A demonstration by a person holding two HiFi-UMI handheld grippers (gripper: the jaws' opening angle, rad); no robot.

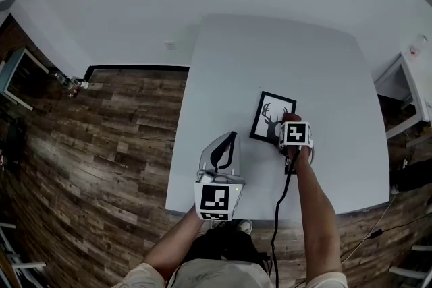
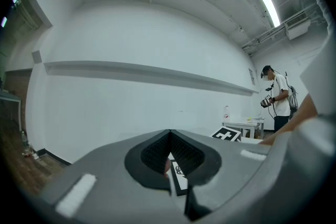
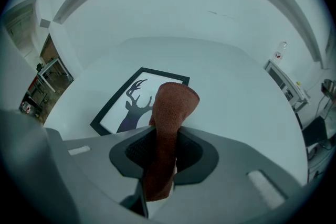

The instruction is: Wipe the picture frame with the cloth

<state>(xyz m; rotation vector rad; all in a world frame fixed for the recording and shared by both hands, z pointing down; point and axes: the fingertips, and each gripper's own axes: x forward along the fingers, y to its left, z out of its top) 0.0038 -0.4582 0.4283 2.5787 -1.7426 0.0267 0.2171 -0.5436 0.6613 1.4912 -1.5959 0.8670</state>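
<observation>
The black-rimmed rectangular picture frame (image 1: pixel 273 116) with a deer silhouette print is seen lying flat on the white table (image 1: pixel 337 77). The right gripper (image 3: pixel 167 136) is held at the frame's near right corner, its jaws clamped on a folded rust-brown cloth (image 3: pixel 172 107) whose rounded end sticks out over the print; whether cloth and frame touch cannot be made out. The left gripper (image 2: pixel 169 134) is held apart from the frame, near the table's front edge, with its jaws closed together and nothing gripped between them.
</observation>
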